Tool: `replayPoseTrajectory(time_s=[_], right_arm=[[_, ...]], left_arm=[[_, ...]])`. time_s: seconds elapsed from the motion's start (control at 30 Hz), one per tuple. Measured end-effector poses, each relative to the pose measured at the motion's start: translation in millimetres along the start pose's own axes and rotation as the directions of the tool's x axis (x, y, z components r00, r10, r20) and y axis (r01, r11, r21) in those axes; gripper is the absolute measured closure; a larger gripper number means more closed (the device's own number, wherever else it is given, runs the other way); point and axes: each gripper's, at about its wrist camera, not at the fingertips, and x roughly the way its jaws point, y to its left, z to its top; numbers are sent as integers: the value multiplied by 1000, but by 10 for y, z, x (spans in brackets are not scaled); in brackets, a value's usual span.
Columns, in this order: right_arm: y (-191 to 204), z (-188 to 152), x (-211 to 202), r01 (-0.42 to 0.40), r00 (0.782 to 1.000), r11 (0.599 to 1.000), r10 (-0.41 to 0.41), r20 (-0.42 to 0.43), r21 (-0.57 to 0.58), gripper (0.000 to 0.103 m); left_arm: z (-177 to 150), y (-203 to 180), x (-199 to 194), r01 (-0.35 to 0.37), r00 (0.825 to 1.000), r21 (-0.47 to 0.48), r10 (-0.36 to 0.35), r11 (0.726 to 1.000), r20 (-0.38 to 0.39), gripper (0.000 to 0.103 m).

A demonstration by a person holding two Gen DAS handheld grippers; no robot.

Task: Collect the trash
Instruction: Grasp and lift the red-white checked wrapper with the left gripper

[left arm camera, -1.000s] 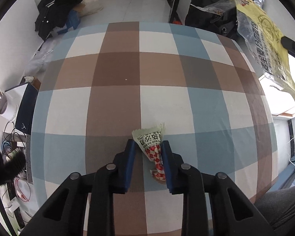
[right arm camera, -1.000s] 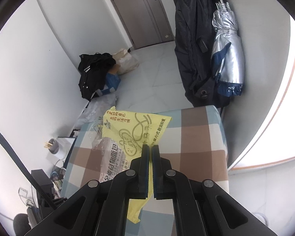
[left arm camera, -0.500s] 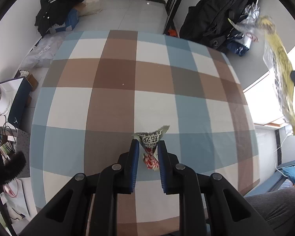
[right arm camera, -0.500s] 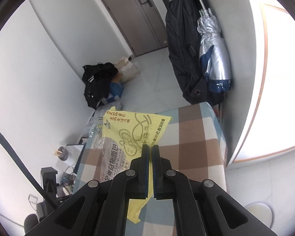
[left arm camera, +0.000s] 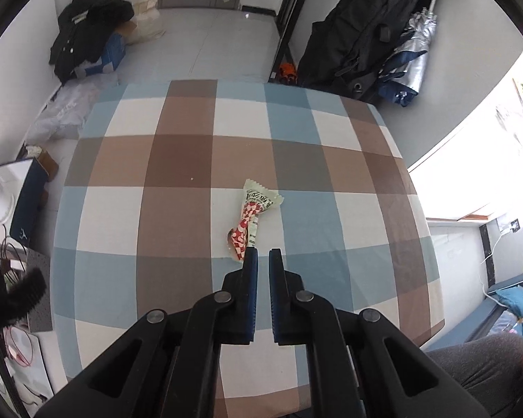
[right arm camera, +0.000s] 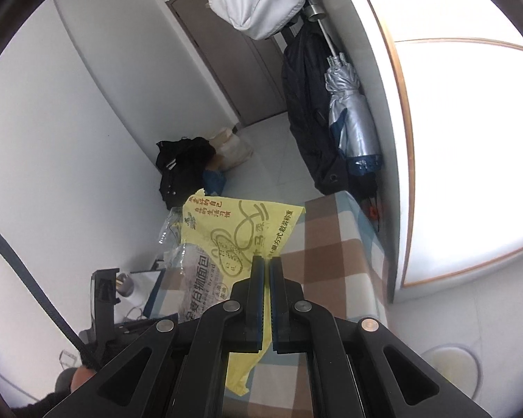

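Crumpled red-and-white checked snack wrapper [left arm camera: 250, 219] lying flat on the checked tablecloth [left arm camera: 177, 160], yellow printed bread bag [right arm camera: 233, 240] hanging

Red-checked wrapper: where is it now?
Left wrist view: the red-checked wrapper lies on the checked tablecloth just beyond the shut left gripper, outside the jaws.

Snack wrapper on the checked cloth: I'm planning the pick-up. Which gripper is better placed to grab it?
Left. The left gripper hangs just short of the snack wrapper, shut and empty. The right gripper is busy, clamped on the yellow bag.
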Motion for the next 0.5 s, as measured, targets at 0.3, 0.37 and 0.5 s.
replayPoseTrajectory(time_s=[0.3,0.37,0.5], right_arm=[[-237,4,-44,-21,1000,998,21,7,65,101],[-265,9,-35,-29,1000,997,28,5,76,101],[-284,8,-32,-33,999,996,33,-2,80,101]], left_arm=[[160,-57,331,-108,993,48,110,993,-52,47],[165,-109,451,-139,987,80,145,987,-72,47],[160,-146,578,-164,983,105,172,981,-63,47]])
